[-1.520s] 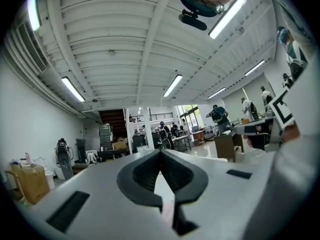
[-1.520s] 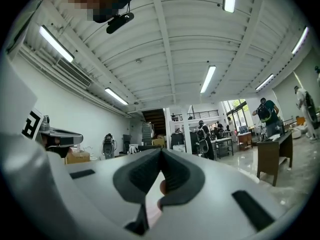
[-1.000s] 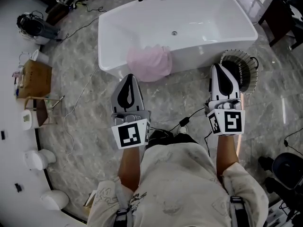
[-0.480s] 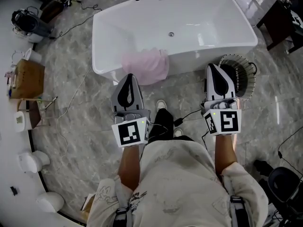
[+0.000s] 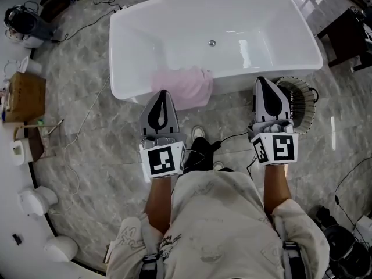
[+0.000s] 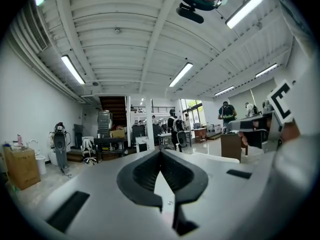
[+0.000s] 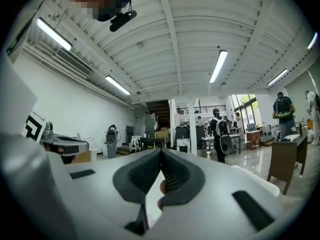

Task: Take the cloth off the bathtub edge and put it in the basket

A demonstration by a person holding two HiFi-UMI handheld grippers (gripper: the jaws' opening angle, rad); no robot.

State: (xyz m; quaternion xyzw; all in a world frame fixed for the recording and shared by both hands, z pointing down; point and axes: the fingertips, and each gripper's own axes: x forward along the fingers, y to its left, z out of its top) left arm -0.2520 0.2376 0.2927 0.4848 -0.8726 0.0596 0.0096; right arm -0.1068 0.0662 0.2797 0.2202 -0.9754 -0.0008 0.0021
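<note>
Two grippers closed and empty, cloth on tub rim.
Left gripper has jaws pressed together, nothing between. One pink cloth hangs over the near rim of one white bathtub, at 1 o'clock just beside those tips. Right gripper is likewise closed. One wire basket sits at its 3 o'clock, inside partly hidden.

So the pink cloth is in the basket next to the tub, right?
Not quite. The head view shows the pink cloth draped over the near edge of the bathtub, not in the basket. The basket does stand next to the tub.
</note>
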